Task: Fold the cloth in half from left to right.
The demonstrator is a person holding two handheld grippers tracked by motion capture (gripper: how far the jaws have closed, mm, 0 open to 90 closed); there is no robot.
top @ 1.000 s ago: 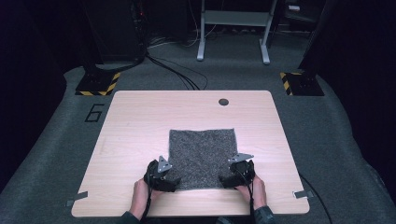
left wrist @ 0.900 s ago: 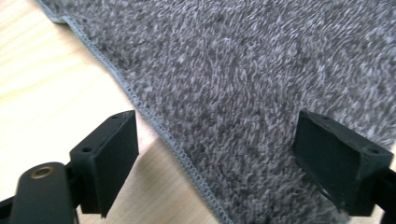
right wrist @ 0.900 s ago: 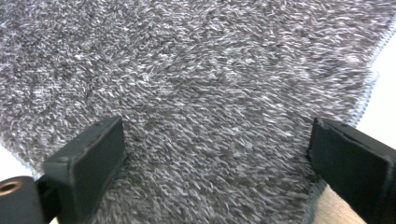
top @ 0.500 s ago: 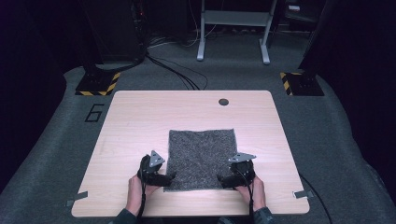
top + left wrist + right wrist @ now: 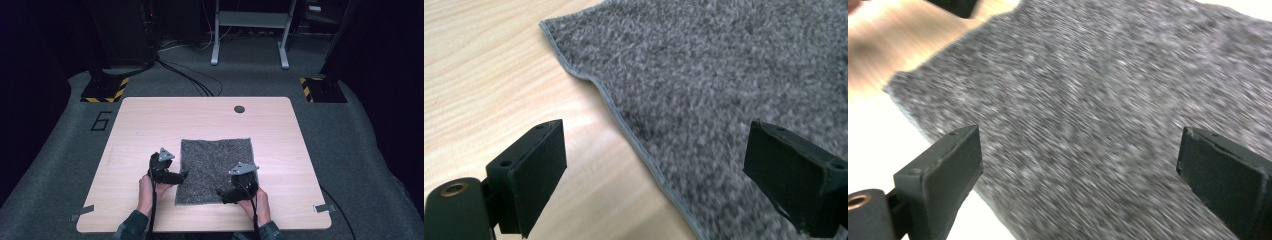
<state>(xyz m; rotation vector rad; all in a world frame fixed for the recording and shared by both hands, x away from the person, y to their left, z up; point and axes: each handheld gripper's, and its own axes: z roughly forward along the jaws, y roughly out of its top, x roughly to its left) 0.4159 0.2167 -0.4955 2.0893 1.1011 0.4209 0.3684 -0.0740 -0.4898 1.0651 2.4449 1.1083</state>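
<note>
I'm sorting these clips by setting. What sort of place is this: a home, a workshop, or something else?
Probably a lab or recording studio, not a home: a bare wooden table stands on grey carpet marked with a number 6, equipment bases carry yellow-black hazard tape, and cables run across the floor.

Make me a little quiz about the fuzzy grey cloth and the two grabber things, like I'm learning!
1. True or false: the grey cloth lies flat on the wooden table.
2. Which gripper has its jaws standing over the cloth's left edge, one jaw above bare wood? A) left gripper B) right gripper
3. Fill the gap: both grippers' jaws are ____ with nothing pinched between them.

Key
1. True. It lies spread out, apart from a small ripple along its hemmed edge in the left gripper view.
2. A. The right gripper's jaws stand mostly over the cloth itself.
3. Open.
</note>
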